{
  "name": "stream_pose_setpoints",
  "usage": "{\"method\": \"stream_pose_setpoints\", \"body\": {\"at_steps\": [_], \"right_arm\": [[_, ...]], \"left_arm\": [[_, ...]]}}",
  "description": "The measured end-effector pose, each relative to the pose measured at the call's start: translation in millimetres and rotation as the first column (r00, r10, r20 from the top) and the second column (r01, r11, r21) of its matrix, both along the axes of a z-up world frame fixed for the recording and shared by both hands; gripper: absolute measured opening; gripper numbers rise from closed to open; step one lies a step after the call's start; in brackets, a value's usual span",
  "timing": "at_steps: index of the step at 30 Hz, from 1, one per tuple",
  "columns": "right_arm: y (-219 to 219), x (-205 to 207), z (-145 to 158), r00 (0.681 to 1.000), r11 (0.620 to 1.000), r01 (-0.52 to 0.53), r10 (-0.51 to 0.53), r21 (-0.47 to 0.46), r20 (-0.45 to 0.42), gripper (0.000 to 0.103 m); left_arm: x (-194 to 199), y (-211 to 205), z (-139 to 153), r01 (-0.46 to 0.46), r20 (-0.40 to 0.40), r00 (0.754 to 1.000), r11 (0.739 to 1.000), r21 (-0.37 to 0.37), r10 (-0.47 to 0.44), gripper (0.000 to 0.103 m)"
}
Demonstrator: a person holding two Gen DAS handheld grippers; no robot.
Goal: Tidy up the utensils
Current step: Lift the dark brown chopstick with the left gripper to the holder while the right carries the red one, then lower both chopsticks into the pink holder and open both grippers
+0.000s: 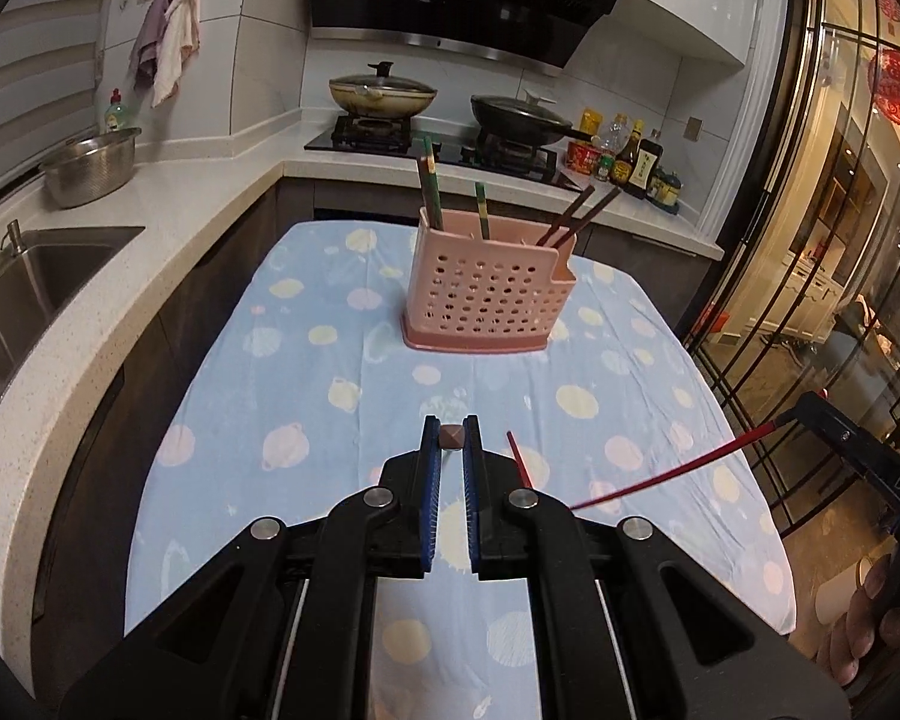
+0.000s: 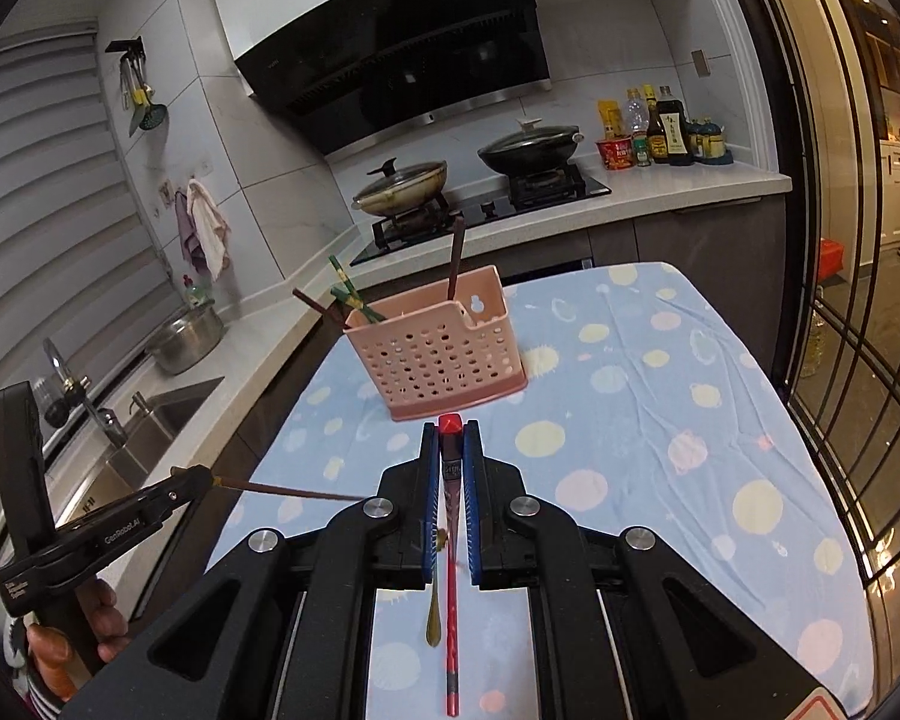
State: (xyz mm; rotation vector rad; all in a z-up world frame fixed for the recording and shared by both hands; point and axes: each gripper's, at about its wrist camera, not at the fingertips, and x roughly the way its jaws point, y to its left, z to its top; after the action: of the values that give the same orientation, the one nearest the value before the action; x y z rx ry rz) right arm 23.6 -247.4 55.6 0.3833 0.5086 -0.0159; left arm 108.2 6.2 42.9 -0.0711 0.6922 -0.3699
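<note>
Red chopstick (image 2: 450, 588) lengthwise between jaws, tip forward

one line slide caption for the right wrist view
Right gripper shut on a red chopstick, facing the pink utensil holder on the blue spotted tablecloth.

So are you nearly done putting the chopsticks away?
Partly. In the holder stand green chopsticks and brown ones. The left gripper holds a brown chopstick, the right gripper a red one; neither is in yet. Another red stick and a spoon seem to lie on the cloth.
</note>
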Motion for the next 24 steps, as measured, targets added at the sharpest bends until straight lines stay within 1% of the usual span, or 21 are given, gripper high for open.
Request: {"method": "stream_pose_setpoints", "body": {"at_steps": [6, 12, 17, 24], "right_arm": [[-8, 24, 26, 0.999, 1.0, -0.001, 0.002, -0.008, 0.054, 0.007], [-17, 47, 57, 0.993, 1.0, -0.003, 0.002, 0.001, 0.119, 0.007], [-26, 70, 87, 0.981, 1.0, 0.009, -0.01, 0.004, 0.194, 0.007], [-33, 115, 116, 0.969, 1.0, 0.018, -0.022, 0.018, 0.248, 0.007]], "left_arm": [[23, -6, 25, -0.004, 0.052, 0.999, 1.0, -0.007, 0.004, 0.007], [45, -16, 64, 0.011, 0.124, 0.992, 1.0, -0.027, -0.007, 0.007], [63, -26, 103, 0.014, 0.208, 0.978, 0.999, -0.044, -0.005, 0.007], [94, -39, 160, 0.013, 0.331, 0.944, 0.997, -0.074, 0.013, 0.007]]}}
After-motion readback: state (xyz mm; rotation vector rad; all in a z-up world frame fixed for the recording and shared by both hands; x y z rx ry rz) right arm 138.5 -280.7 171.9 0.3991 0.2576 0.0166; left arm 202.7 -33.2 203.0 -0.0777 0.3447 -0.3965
